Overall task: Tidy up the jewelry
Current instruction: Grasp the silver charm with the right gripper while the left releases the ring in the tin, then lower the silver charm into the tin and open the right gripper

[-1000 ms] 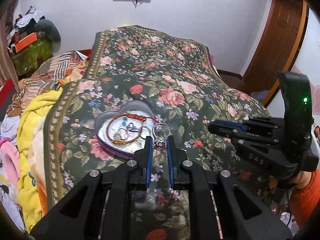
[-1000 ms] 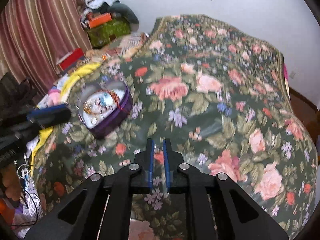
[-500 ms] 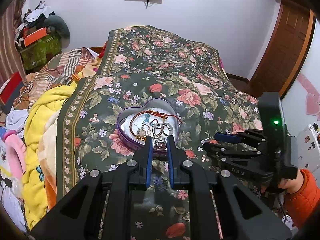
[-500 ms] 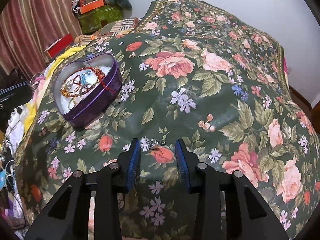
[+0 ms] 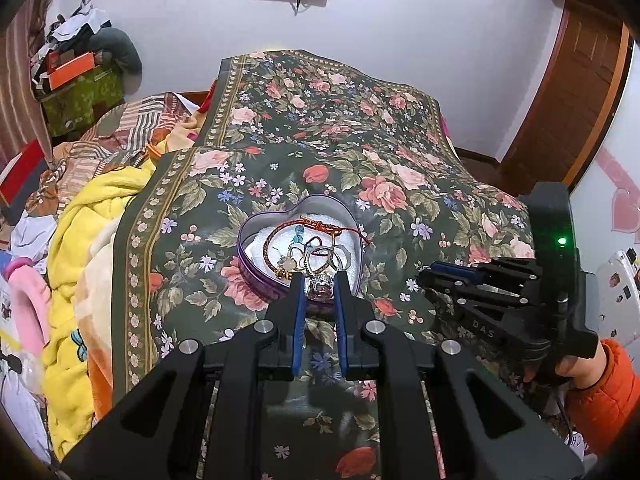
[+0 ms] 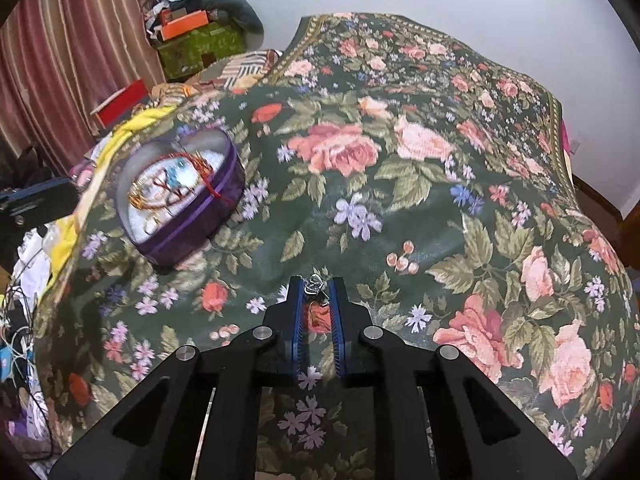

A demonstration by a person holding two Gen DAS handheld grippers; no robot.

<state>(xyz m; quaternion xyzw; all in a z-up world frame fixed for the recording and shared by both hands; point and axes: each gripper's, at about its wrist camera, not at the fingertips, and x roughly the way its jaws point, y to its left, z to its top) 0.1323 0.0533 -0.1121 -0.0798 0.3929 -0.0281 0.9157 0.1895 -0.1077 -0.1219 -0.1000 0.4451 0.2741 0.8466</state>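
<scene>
On the right gripper's (image 5: 430, 276) body reads "DAS"; both grippers' fingers clamp small silver jewelry pieces.

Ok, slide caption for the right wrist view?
Right gripper pinching a small silver charm off the floral bedspread, heart-shaped tin waiting nearby.

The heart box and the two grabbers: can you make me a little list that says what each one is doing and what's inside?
heart box: purple, open, on the flowered bedspread
inside box: red cord bracelet, beaded bracelet, rings
left gripper: shut on a silver ring, at the box's near rim
right gripper: jaws just closed, shut on a small silver charm, above the bedspread, apart from the box
lid: none seen
</scene>
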